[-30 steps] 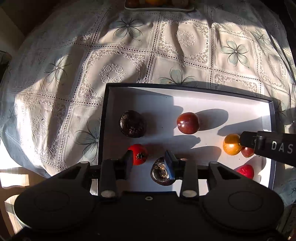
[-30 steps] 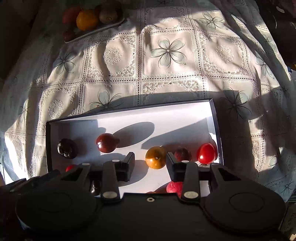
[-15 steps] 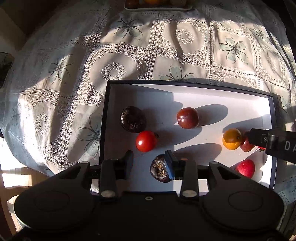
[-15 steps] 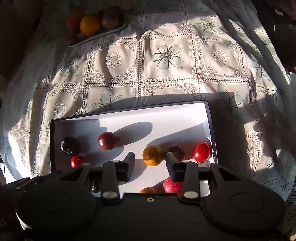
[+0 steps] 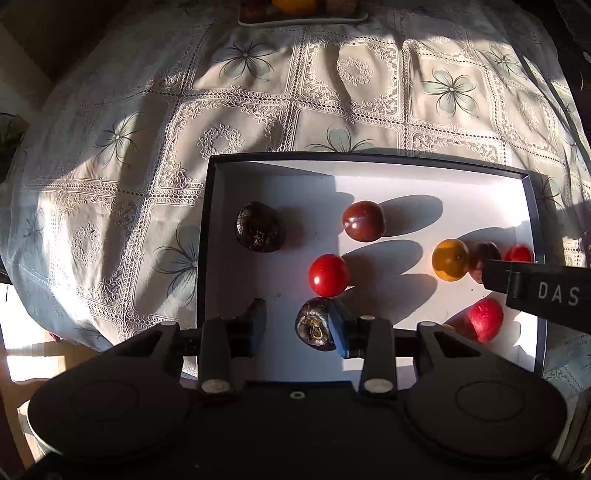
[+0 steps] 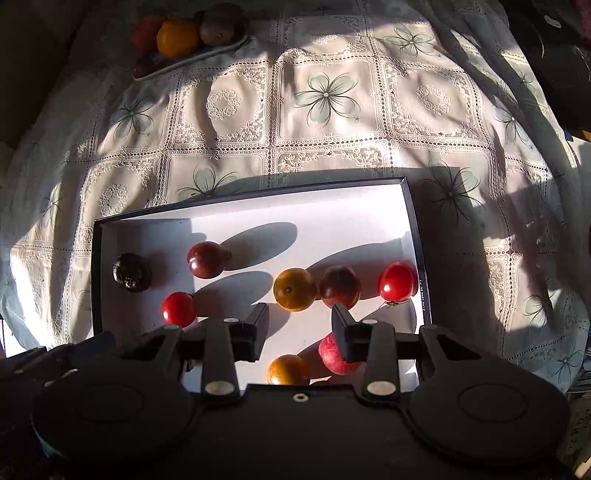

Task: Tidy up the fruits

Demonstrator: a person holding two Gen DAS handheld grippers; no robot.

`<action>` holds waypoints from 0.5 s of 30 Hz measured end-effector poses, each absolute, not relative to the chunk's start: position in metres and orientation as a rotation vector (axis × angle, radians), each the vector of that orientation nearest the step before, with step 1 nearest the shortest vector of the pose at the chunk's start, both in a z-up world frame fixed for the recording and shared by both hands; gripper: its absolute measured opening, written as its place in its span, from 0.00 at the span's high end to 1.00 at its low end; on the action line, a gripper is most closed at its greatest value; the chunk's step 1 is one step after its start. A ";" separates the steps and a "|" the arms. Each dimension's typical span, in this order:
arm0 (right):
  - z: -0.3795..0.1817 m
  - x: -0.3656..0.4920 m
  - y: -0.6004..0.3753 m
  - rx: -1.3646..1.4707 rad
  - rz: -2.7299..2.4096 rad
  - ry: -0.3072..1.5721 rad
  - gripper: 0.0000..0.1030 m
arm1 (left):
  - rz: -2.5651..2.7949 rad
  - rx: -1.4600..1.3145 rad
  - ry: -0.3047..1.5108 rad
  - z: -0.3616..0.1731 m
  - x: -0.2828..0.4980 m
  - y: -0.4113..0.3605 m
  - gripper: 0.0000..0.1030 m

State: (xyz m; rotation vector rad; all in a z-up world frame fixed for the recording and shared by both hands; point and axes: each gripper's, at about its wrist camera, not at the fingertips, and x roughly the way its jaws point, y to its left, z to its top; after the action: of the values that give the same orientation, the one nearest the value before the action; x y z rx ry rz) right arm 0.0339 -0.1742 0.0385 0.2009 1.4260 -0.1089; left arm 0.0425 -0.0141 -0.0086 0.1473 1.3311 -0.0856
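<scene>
A white tray with a black rim holds several fruits. In the left wrist view a red tomato, a dark wrinkled fruit, a dark red plum, an orange and a red apple lie in it. My left gripper is open above the tray's near edge, with a dark fruit by its right finger. My right gripper is open and empty above an orange, a dark plum and a tomato.
A plate of fruit stands at the far edge of the lace tablecloth. A second orange and a red apple lie near the tray's front edge. Strong shadows cross the tray.
Both grippers have pulled back and up from the tray. The red tomato that was by my left fingers now lies free further into the tray.
</scene>
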 end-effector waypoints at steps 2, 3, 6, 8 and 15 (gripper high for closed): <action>0.037 0.031 -0.175 0.197 -0.115 1.428 0.62 | -0.087 0.164 1.315 -0.007 0.039 -0.015 0.54; 0.037 0.029 -0.176 0.197 -0.118 1.429 0.62 | -0.091 0.169 1.311 -0.006 0.038 -0.016 0.54; 0.035 0.025 -0.177 0.195 -0.126 1.434 0.62 | -0.097 0.179 1.307 -0.006 0.035 -0.017 0.54; 0.034 0.023 -0.178 0.194 -0.129 1.435 0.62 | -0.097 0.183 1.309 -0.006 0.034 -0.017 0.54; 0.033 0.019 -0.179 0.191 -0.134 1.435 0.62 | -0.110 0.173 1.328 -0.008 0.031 -0.016 0.54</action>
State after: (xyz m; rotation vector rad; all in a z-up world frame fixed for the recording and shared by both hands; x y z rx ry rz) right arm 0.0186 -0.1793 0.0331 0.1914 1.4345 -0.1342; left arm 0.0311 -0.0159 -0.0075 0.1733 1.3282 -0.1103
